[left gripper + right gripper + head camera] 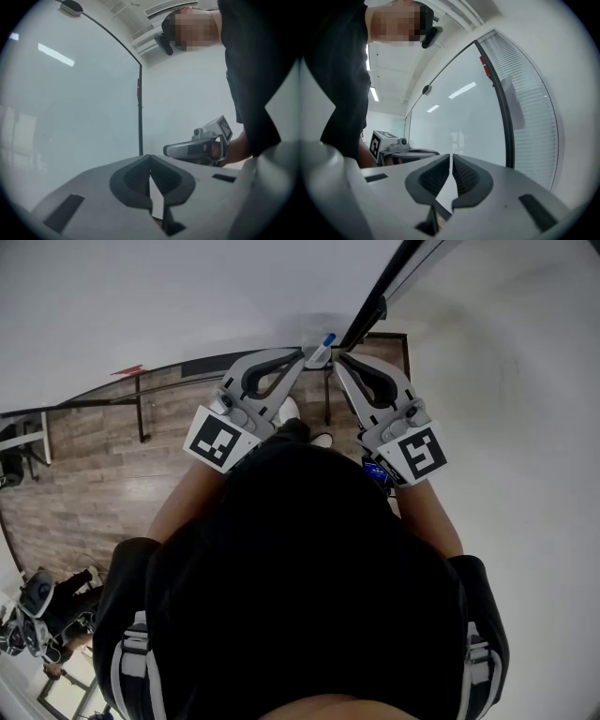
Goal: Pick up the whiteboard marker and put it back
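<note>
Left gripper [302, 356] jaws together, empty. Right gripper [340, 360] jaws all but together, empty; ribbed dark pads. Blue-capped whiteboard marker [322, 348] at 12 o'clock between both tips, by the glossy whiteboard [187, 296]; contact unclear. Black frame bar [380, 287] at 1 o'clock. Wood-plank floor [103, 484] at 9 o'clock.

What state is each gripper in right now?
Left gripper: closed, nothing between the jaws.
Right gripper: closed to a thin slit, nothing between the jaws.
</note>
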The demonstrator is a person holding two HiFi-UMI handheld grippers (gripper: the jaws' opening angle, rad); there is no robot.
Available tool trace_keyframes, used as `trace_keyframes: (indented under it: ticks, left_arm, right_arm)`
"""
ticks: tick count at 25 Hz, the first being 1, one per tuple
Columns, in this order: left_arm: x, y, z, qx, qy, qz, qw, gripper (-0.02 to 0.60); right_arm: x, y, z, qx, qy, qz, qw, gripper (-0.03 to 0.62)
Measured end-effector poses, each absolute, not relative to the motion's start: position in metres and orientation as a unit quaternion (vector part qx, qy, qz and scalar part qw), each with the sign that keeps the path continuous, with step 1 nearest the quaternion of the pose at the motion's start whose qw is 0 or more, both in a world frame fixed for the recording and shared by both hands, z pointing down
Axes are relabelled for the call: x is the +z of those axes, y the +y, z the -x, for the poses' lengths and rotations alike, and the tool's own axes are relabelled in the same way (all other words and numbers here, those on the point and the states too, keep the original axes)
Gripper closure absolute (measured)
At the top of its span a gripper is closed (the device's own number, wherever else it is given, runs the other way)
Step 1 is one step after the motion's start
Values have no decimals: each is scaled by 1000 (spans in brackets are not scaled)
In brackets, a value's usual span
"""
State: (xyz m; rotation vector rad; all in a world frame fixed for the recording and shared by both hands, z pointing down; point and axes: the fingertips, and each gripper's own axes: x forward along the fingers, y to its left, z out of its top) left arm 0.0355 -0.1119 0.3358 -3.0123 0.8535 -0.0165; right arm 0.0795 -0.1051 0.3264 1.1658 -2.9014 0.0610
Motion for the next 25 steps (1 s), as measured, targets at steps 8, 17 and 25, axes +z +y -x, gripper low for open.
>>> trace_keyframes:
  ticks: [8,17,25]
  left_arm:
    - [331,-90,-39,0,287,958,9,578]
    - [344,-84,-44,-12,296,955,6,578]
    - [336,-85,-43,-2,295,955,8,578]
  right_arm:
    - [327,-86,-89,7,-925,-381,8,593]
    - [341,-85,-93,9,-924,-381,21,594]
    - [336,-85,-89,6,-927,-375,23,594]
